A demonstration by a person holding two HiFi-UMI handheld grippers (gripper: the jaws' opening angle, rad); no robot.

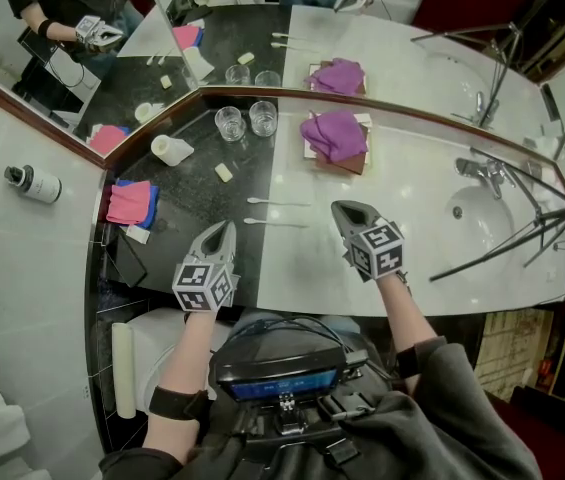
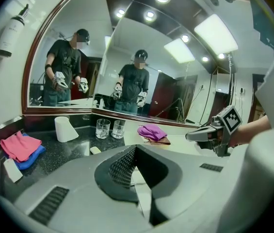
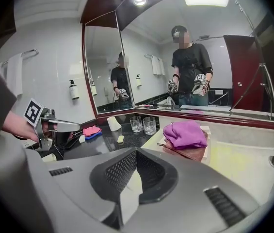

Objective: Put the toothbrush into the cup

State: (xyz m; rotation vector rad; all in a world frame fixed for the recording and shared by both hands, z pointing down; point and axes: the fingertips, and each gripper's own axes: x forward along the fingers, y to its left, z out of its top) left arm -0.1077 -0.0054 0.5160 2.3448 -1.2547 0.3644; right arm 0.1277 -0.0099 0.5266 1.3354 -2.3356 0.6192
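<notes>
- Left claw: shut tight, nothing between the jaws; held low over the dark part of the worktop.
- Right claw: jaws all but together, nothing gripped; held over the pale part of the worktop, level with the left claw and near it.
- Nearer toothbrush: flat on the pale worktop, crosswise in the gap between the two claw tips, touching neither.
- Farther toothbrush: parallel, just beyond the first, a little ahead of both claws.
- Glass and second glass: upright, side by side, well ahead of the left claw near the mirror; both look empty.
- White cup: ahead of the left claw and off to its outer side, on the dark worktop; standing or lying, hard to tell.
- Small pale soap bar: between the left claw and the glasses.
- Pink cloth over a blue one: out to the left claw's outer side, near the worktop edge.
- Purple cloth bunched on a brown tray: well ahead of the right claw.
- Sink with tap: off to the right claw's outer side.
</notes>
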